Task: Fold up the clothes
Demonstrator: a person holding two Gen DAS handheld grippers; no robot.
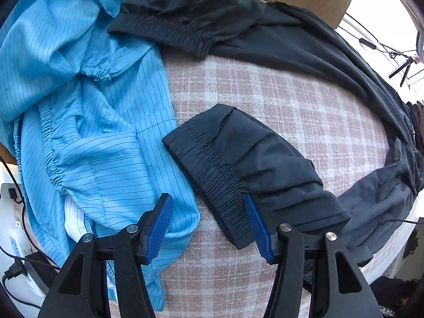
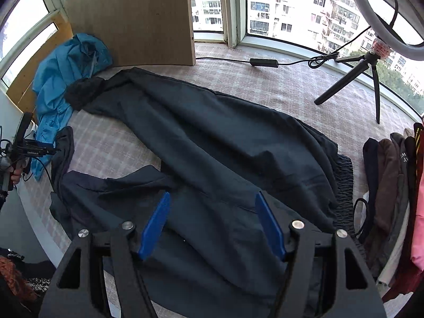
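Left wrist view: left gripper (image 1: 209,225) hovering jaws apart over near elastic cuff (image 1: 212,177) of dark trousers (image 1: 291,53), lying on checked cloth (image 1: 265,92); blue striped garment (image 1: 79,106) crowding left. Closing only on cuff, keeping blue fabric out.

Right wrist view: right gripper (image 2: 213,225) spreading wide above dark trousers (image 2: 212,137), gripping nothing. Pinching waistband (image 2: 344,185) edge, lifting evenly, avoiding tripod (image 2: 357,79).

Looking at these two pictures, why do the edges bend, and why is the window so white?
Both views are fisheye, so the checked cloth bulges like a dome. Right wrist view: daylight through the window washes out the buildings and leaves the dark trousers dim. Left wrist view: the top-right corner is blown out; nearby cuff stitching stays sharp.
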